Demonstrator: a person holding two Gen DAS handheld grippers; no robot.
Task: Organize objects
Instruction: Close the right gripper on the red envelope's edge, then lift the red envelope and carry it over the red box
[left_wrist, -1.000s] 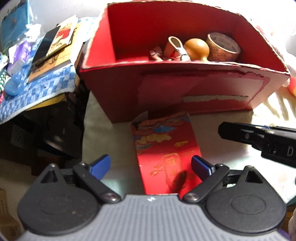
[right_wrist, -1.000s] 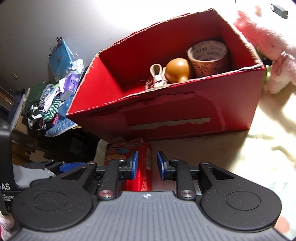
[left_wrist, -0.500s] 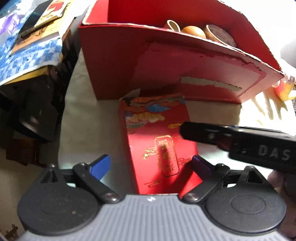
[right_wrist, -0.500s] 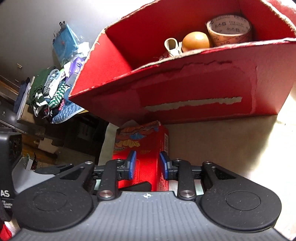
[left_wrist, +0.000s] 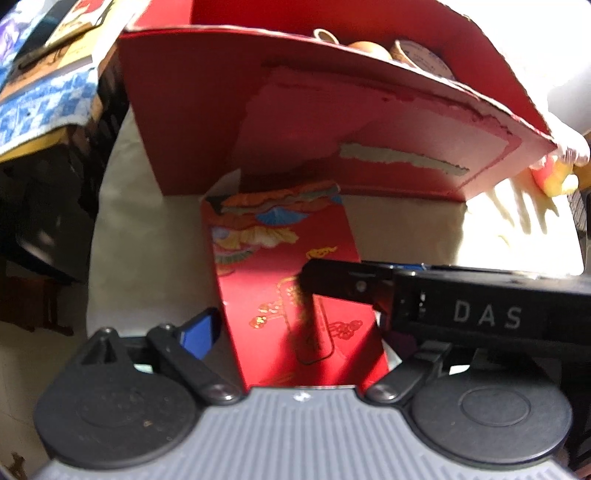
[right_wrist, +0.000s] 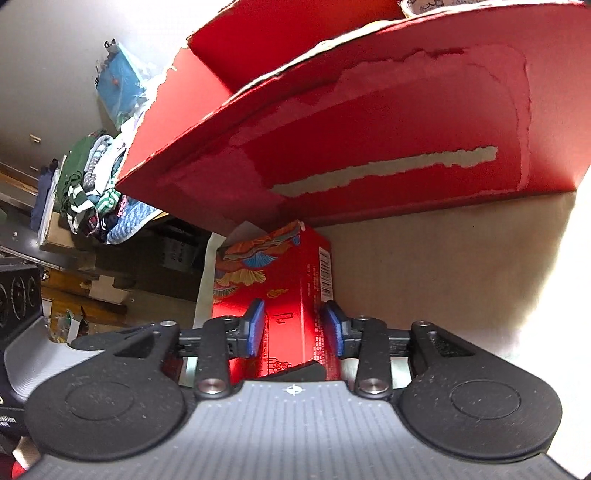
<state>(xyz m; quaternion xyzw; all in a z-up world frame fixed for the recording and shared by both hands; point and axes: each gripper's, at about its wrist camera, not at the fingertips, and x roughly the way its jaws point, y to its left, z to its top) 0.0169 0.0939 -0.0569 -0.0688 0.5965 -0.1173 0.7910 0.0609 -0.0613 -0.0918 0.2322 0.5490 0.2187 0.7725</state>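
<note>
A small red gift box (left_wrist: 291, 280) with gold print and a coloured cloud pattern lies on the cream table in front of a big red cardboard box (left_wrist: 332, 122). My left gripper (left_wrist: 295, 328) is open, its blue pads either side of the small box's near end. My right gripper (right_wrist: 293, 326) is open around the small box (right_wrist: 291, 295), one pad on each side with small gaps; it also shows from the side in the left wrist view (left_wrist: 443, 299). The big box (right_wrist: 369, 147) holds a tape roll (left_wrist: 424, 55) and a wooden knob, mostly hidden by its front wall.
A cluttered side table with a blue checked cloth (left_wrist: 40, 107) stands at the left. Piled clothes (right_wrist: 92, 184) and a blue packet (right_wrist: 118, 85) lie far left. A yellow and pink toy (left_wrist: 554, 173) sits right of the big box. The table's left edge drops to dark floor.
Both grippers have moved forward and lower onto the small red box. My right gripper's jaws have widened and now straddle it. The big box fills more of both views.
</note>
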